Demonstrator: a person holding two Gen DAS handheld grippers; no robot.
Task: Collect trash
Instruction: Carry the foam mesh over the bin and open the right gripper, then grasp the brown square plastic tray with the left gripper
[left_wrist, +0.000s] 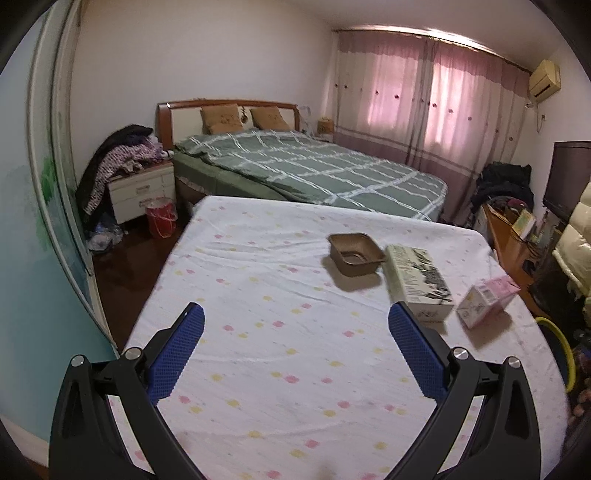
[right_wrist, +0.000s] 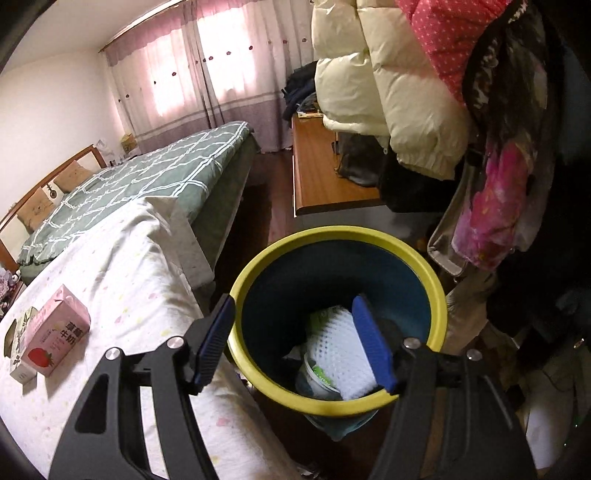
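Yellow-rimmed bin (right_wrist: 436, 280) sits below the right gripper (right_wrist: 295, 332), jaws spread and empty over the trash inside, while the left gripper (left_wrist: 295, 328), wide open and empty, faces the white carton (left_wrist: 419, 282) lying lengthwise ahead-right on the tabletop (left_wrist: 258, 332), nearest it.

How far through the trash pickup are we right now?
Partly done: the yellow-rimmed bin already holds a white foam net and a cup. Nothing is in hand: the right gripper stands open over the bin, the left gripper open over the table. Left: the foil tray, the white box and the pink milk carton.
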